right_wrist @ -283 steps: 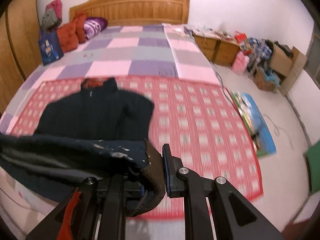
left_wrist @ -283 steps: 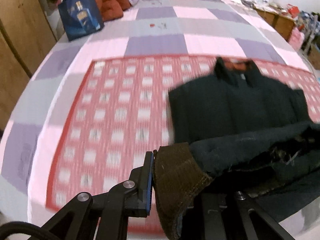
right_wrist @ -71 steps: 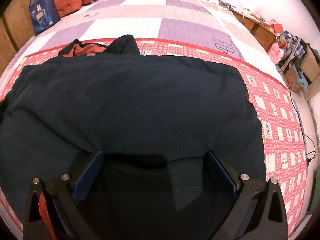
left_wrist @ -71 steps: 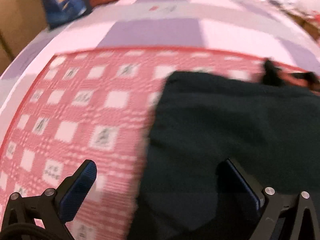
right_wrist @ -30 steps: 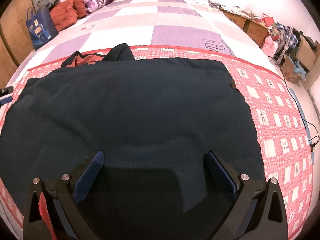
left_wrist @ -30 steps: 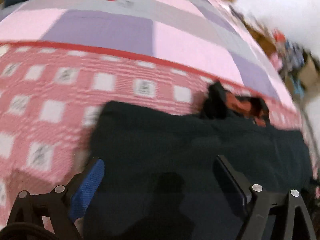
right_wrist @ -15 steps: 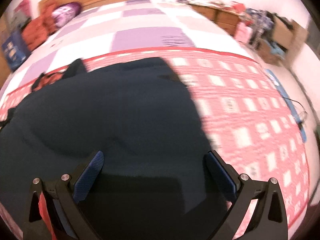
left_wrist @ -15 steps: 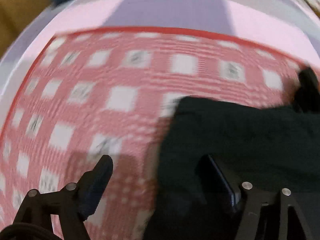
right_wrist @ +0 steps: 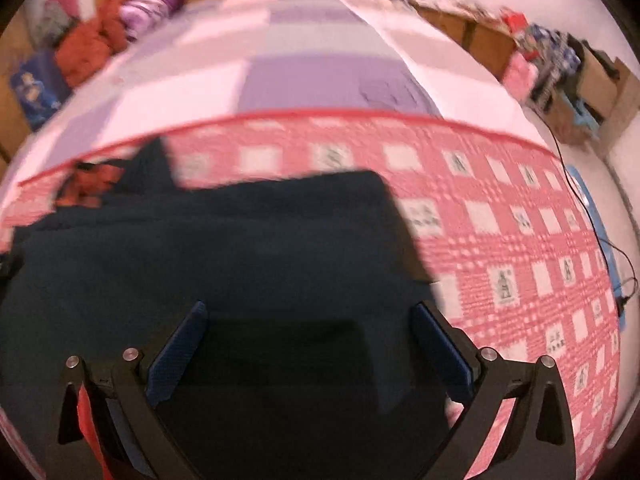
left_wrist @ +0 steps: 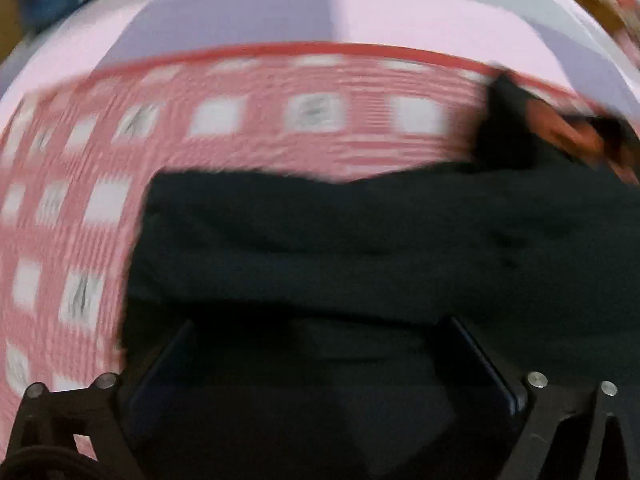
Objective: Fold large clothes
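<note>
A dark navy jacket (left_wrist: pixel 380 248) lies folded flat on a red-and-white checked blanket (left_wrist: pixel 216 136); its collar with an orange lining (left_wrist: pixel 560 128) is at the far right in the left wrist view. My left gripper (left_wrist: pixel 320 344) is open and empty, over the jacket near its left edge. In the right wrist view the jacket (right_wrist: pixel 224 248) fills the lower left, with its collar (right_wrist: pixel 96 180) at the far left. My right gripper (right_wrist: pixel 308 332) is open and empty, over the jacket near its right edge. Both views are blurred.
The blanket (right_wrist: pixel 520 240) covers a bed with a pink, purple and grey checked sheet (right_wrist: pixel 304 76). A blue bag (right_wrist: pixel 36 92) and red and purple bedding (right_wrist: pixel 120 28) sit by the headboard. Wooden furniture and clutter (right_wrist: pixel 552 60) line the right wall; a cable (right_wrist: pixel 600 240) lies on the floor.
Both grippers stay open and empty. The left view has swung right so the jacket fills more of it. The right view has shifted, bringing the jacket's right edge closer to the gripper.
</note>
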Action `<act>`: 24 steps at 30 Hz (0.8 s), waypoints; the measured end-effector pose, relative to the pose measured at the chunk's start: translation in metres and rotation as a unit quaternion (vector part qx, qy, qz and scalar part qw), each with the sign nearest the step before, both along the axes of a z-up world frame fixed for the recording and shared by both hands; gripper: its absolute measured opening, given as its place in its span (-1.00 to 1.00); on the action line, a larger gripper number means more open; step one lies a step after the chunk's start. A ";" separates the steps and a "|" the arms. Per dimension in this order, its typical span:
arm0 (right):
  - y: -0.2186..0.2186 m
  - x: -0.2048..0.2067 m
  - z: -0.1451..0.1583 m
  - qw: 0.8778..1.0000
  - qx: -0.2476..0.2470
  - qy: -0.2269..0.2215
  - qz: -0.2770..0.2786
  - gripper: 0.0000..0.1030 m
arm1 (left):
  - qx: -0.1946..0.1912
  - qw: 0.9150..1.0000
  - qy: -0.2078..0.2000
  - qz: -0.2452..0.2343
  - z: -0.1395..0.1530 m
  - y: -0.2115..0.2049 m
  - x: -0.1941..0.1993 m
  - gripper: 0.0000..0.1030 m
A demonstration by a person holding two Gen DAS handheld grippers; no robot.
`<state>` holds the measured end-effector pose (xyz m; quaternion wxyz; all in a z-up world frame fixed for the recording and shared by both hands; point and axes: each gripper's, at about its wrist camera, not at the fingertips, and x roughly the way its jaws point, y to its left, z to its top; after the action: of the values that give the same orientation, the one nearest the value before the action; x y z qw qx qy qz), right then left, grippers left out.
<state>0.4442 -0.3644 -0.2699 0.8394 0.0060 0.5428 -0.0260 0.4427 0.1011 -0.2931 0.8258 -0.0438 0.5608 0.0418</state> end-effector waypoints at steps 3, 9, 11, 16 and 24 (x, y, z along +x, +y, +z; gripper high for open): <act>-0.059 0.002 -0.011 0.993 -0.001 0.017 -0.118 1.00 | 0.011 1.000 0.002 0.009 0.001 0.011 -0.003 0.98; -0.056 -0.032 0.019 0.993 -0.072 -0.041 -0.086 0.99 | 0.026 0.998 -0.063 -0.014 0.051 -0.017 -0.041 0.91; -0.029 -0.060 0.039 0.994 -0.037 -0.092 -0.043 0.99 | 0.016 0.995 -0.094 -0.042 0.067 -0.043 -0.068 0.91; 0.068 -0.136 0.050 0.986 0.007 -0.129 0.101 0.99 | -0.013 0.990 -0.085 -0.108 0.051 -0.101 -0.123 0.91; 0.010 -0.183 0.006 0.994 0.009 -0.090 0.069 0.99 | 0.039 0.990 -0.102 -0.084 0.032 -0.049 -0.170 1.00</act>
<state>0.2615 -0.3545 -0.2642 0.8847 -0.0216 0.4642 0.0372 0.2731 0.0520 -0.2608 0.8805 0.0316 0.4729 -0.0102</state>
